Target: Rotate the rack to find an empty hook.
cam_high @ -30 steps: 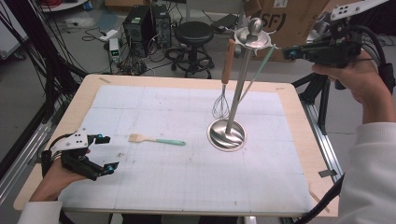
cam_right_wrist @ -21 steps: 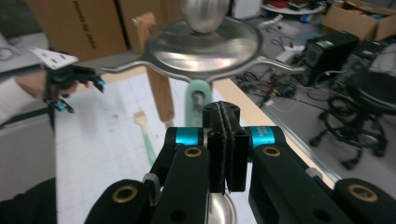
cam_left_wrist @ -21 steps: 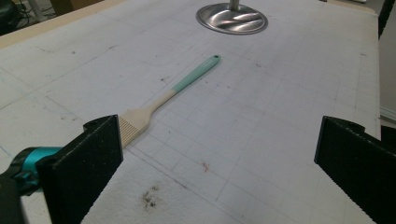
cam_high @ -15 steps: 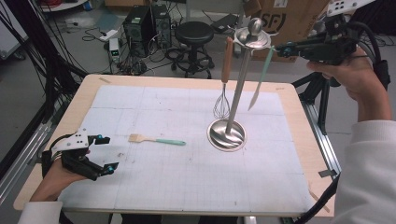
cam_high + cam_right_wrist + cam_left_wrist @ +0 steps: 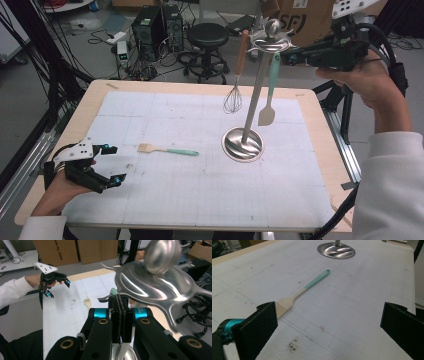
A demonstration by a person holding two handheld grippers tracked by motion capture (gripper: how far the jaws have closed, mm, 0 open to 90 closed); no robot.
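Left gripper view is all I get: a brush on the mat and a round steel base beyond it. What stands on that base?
Observer: A tall steel stand with hooks at its top; a whisk hangs from one.
Operator: Anything else hanging?
Observer: A teal-handled spatula, on the side toward the right gripper.
Operator: Is that gripper holding it?
Observer: Its fingers are shut right at the spatula's top end; whether they pinch it I cannot tell.
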